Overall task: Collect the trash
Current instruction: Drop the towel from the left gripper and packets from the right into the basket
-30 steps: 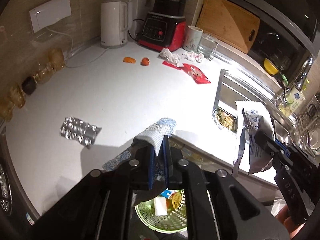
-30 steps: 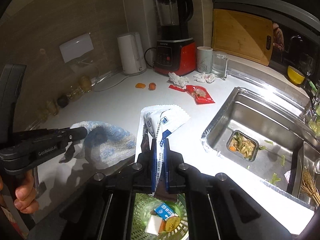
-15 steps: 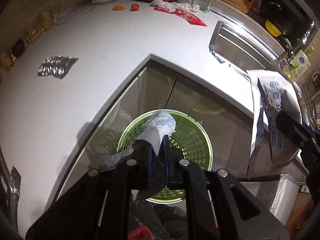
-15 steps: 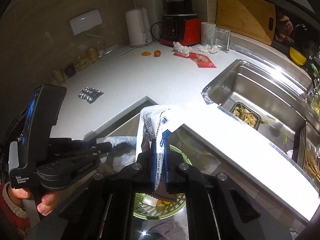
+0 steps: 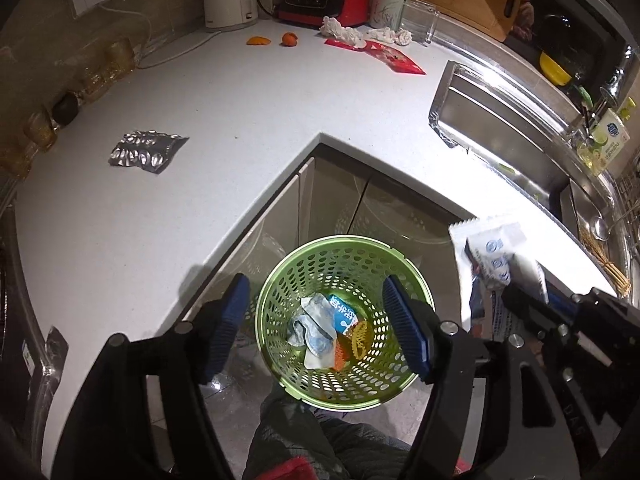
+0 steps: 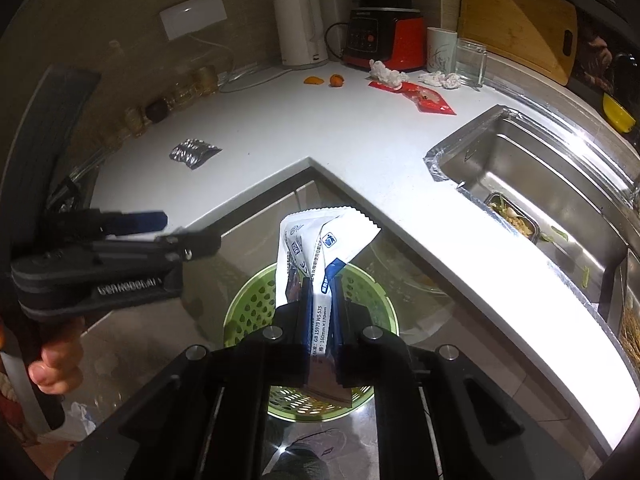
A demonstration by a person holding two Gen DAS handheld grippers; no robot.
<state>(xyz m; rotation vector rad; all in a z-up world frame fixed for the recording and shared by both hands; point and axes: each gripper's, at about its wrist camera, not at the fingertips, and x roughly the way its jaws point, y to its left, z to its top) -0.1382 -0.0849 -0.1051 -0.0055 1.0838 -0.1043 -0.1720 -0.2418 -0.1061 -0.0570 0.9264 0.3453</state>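
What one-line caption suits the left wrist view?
Open left gripper above green basket holding a crumpled wipe; right gripper clamps white packet.

Home kitchen, white countertop (image 5: pixel 248 128), steel sink (image 6: pixel 532 184), kettle (image 6: pixel 300 32), blender (image 6: pixel 380 36)

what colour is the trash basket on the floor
Light green basket with a perforated wall, shown best in the left wrist view.

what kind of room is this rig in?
Almost certainly a home kitchen: a white L-shaped countertop with a steel sink set in, plus a kettle, red blender and wooden cutting board along the wall.
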